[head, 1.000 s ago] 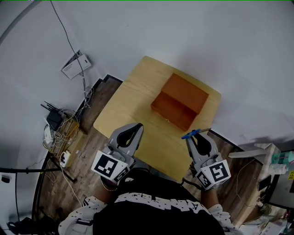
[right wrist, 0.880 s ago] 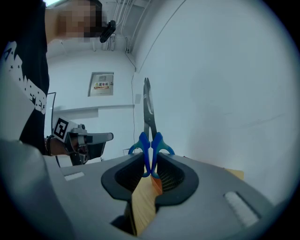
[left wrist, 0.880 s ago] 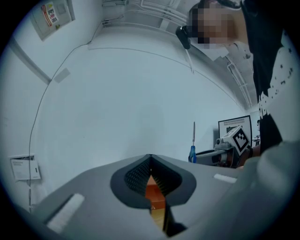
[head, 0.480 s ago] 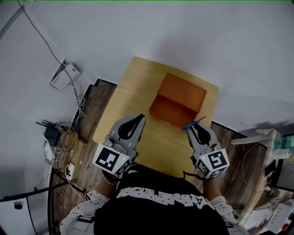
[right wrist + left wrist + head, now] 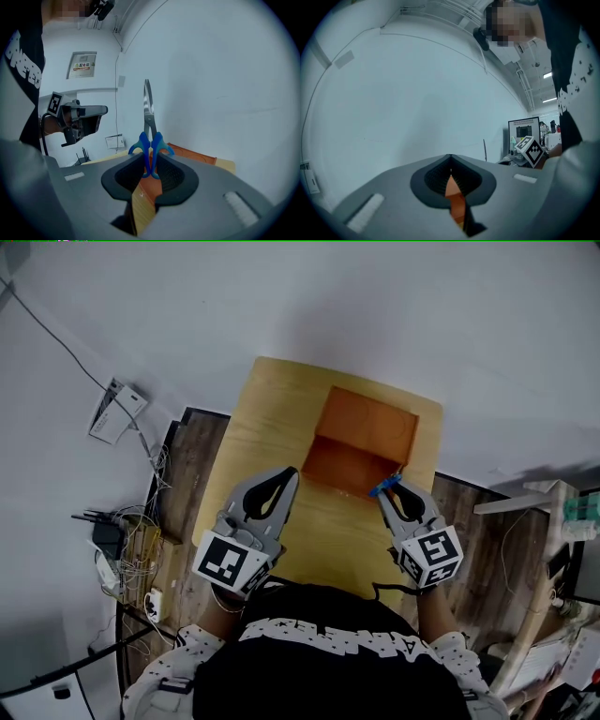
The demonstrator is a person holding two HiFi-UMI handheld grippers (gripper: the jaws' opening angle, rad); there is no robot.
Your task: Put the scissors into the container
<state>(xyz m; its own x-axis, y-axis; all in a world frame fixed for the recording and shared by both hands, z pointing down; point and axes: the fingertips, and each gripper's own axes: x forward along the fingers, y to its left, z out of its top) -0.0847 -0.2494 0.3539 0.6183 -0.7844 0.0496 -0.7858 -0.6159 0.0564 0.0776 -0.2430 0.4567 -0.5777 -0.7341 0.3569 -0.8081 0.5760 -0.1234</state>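
An open orange-brown container [image 5: 361,442] stands at the far end of a small wooden table [image 5: 267,409]. My right gripper [image 5: 392,491] is shut on the blue handles of the scissors [image 5: 385,486], at the container's near right corner. In the right gripper view the scissors [image 5: 148,110] stand with their steel blades pointing up out of the right gripper [image 5: 150,161], and the container [image 5: 197,154] lies just beyond. My left gripper [image 5: 281,476] hovers over the table's near left part, shut and empty. Through the left gripper [image 5: 450,164] only an orange sliver shows.
Tangled cables and a router [image 5: 117,540] lie on the wooden floor to the left. A white box [image 5: 117,409] with a cord sits against the wall. A white stand [image 5: 553,507] is at the right. The table backs onto the white wall.
Both grippers have moved forward over the table toward the container. The scissors' tip has gone from short of the container to its near right corner.
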